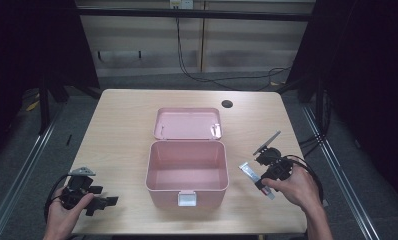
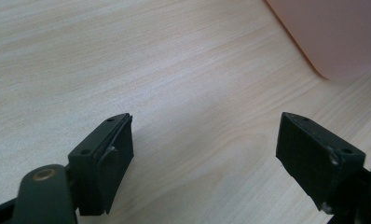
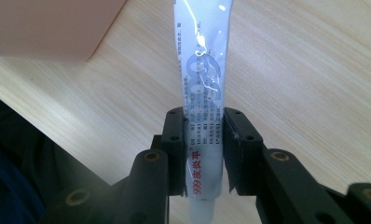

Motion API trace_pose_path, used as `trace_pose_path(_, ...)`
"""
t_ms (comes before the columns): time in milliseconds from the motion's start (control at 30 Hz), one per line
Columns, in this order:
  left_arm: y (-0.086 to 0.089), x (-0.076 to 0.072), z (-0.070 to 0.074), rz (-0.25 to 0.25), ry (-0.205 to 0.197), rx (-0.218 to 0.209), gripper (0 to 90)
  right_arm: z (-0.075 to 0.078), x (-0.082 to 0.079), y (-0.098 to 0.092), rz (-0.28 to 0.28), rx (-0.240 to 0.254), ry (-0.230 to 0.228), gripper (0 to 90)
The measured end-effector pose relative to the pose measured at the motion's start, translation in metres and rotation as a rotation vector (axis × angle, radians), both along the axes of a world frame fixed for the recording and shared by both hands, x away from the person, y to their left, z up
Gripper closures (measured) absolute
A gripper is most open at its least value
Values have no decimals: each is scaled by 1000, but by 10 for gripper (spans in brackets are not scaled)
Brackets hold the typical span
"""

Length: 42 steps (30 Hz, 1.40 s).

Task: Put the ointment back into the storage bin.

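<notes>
At the table's near left corner, the left gripper (image 1: pixel 103 201) is held low over the wood in a person's left hand (image 1: pixel 62 217), its jaws spread wide with nothing between them; in the left gripper view (image 2: pixel 204 154) bare tabletop is seen in the gap, and a corner of the pink box (image 2: pixel 335 35) is caught at upper right. At centre, the box (image 1: pixel 185 172) is seen open and empty, a white latch (image 1: pixel 187 199) on its near wall. Its lid (image 1: pixel 188 123) is laid just behind it, inner side up. A dark round hole (image 1: pixel 227 104) is set in the table (image 1: pixel 122 125) beyond the lid. To the right of the box, a white tube (image 1: pixel 250 172) is gripped by the right gripper (image 1: pixel 265 177), which is carried in the right hand (image 1: pixel 297 189). In the right gripper view, the tube (image 3: pixel 203 70) is seen pinched across its width between the two pads (image 3: pixel 205 154), its red-lettered end toward the camera and its flat end pointing away, near the box's corner (image 3: pixel 48 28).
</notes>
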<state>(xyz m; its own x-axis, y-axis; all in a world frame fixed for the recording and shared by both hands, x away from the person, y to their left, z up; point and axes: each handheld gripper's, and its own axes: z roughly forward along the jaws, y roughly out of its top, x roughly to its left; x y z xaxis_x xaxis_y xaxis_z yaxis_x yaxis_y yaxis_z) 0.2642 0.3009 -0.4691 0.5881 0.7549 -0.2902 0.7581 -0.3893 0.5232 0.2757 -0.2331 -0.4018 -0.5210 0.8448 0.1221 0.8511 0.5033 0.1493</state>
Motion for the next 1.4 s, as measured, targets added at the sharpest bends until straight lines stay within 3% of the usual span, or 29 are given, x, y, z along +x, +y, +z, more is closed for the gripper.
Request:
trace_pose_path(233, 1, -1, 2, -8, -13, -31, 177, 4, 0, 1, 20, -8, 3, 716)
trace_pose_path(500, 2, -2, 4, -12, -25, -56, 171, 19, 2, 0, 29, -3, -20, 716)
trace_pose_path(800, 3, -5, 6, -43, -70, -75, 181, 33, 3, -1, 56, 4, -54, 716)
trace_pose_path(1000, 3, -7, 9, -66, -94, -97, 181, 39, 4, -2, 41, 4, -60, 715)
trace_pose_path(1233, 2, -6, 9, -70, -89, -112, 159, 49, 4, 0, 65, 2, -70, 715)
trace_pose_path(1267, 3, -7, 9, -74, -91, -120, 162, 53, 3, -1, 79, 11, -90, 715)
trace_pose_path(1400, 3, -7, 9, -82, -94, -129, 161, 61, 3, 4, 118, 12, -98, 715)
